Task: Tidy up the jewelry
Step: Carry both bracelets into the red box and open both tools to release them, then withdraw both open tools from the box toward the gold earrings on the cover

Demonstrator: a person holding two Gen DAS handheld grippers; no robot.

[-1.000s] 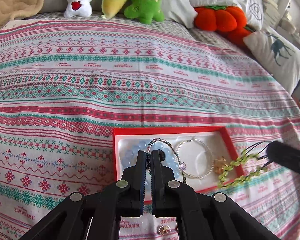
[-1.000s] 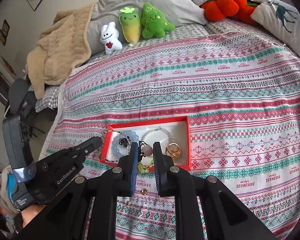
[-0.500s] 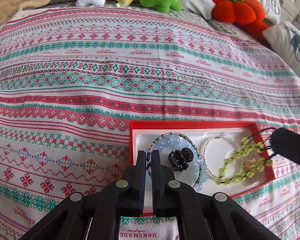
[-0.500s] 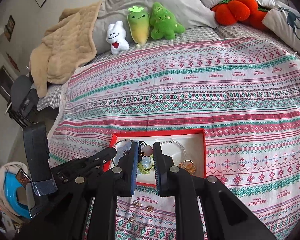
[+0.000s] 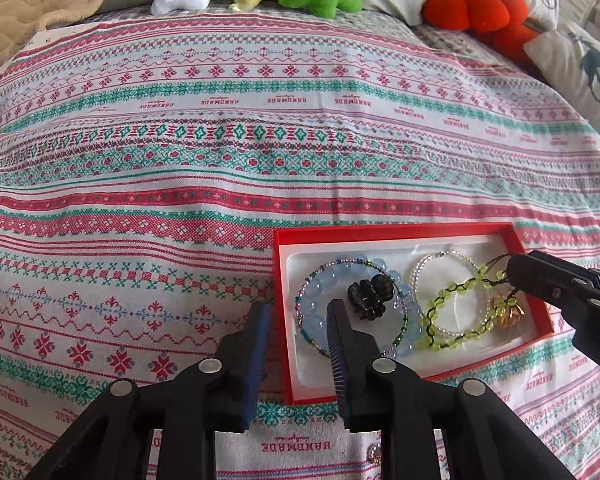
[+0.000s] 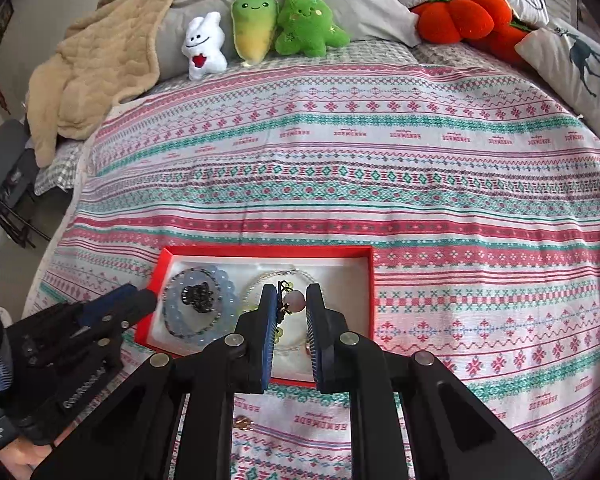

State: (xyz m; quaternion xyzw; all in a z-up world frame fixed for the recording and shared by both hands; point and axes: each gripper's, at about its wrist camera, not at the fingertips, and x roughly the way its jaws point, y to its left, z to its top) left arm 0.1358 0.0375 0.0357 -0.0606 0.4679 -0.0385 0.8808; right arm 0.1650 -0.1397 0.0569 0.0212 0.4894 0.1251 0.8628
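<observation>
Striped bed cover in red, green and white fills both views, with soft toys and pillows along its far edge.

The left gripper is opening its jaws, and nothing sits between them. Its tips hang over the left edge of the red box, with one finger over the cover and one over the box. Just past them, inside the box, lies the blue bead bracelet with a thin bead chain on it and a black hair clip in its middle.

The right gripper pinches the black cord of the green bead bracelet near a pink bead. It hangs over the middle of the box. The left view shows this bracelet whole, lying over a clear bead bracelet and by a gold piece. In the right view the fingers hide most of it.

Only the right view shows a small gold piece on the cover near the front edge, and a tan blanket at the far left corner.
</observation>
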